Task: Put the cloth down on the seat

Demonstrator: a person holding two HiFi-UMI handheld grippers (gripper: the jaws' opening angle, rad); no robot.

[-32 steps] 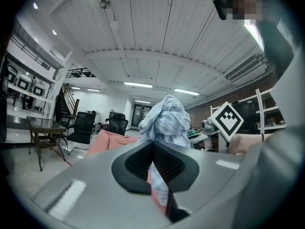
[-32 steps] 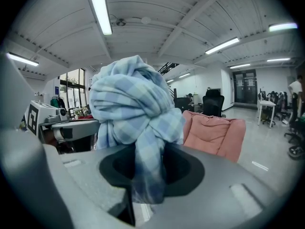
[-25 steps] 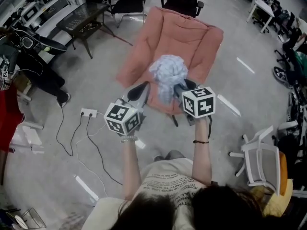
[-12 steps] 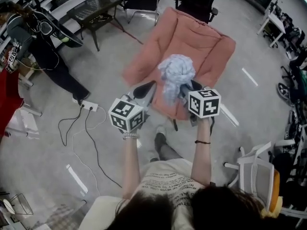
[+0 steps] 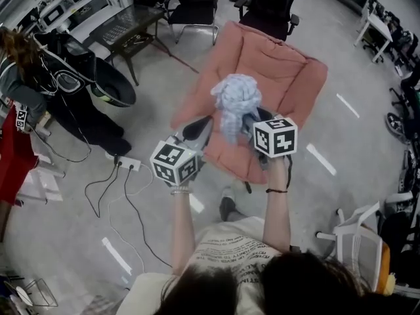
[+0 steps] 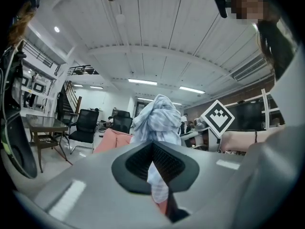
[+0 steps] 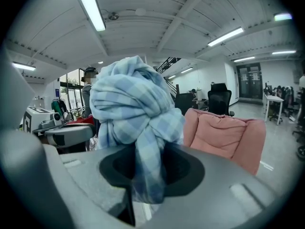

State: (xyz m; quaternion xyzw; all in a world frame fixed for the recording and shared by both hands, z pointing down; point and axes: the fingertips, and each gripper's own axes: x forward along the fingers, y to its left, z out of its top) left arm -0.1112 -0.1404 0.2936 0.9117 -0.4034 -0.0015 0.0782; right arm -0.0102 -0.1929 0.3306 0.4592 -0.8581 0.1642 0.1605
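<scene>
A knotted bundle of pale blue checked cloth [image 5: 236, 100] hangs in the air over the front of the pink armchair's seat [image 5: 279, 90]. Both grippers hold it from below. My left gripper [image 5: 199, 130] is shut on a strip of the cloth [image 6: 157, 123], which runs down between its jaws. On the other side, my right gripper [image 5: 252, 122] is shut on a thicker fold, with the knot [image 7: 133, 109] bulging above its jaws. The pink armchair [image 7: 224, 132] stands just beyond the cloth. The right gripper's marker cube [image 6: 217, 118] shows in the left gripper view.
A person in black [image 5: 72, 90] stands at the left near a dark table [image 5: 128, 28]. A power strip with cables [image 5: 125, 163] lies on the floor by my left side. Black office chairs [image 5: 269, 5] stand behind the armchair, and a white chair [image 5: 357, 238] at the right.
Both grippers have carried the cloth forward toward the armchair, still gripping it. The person in black at the left has come further into view.
</scene>
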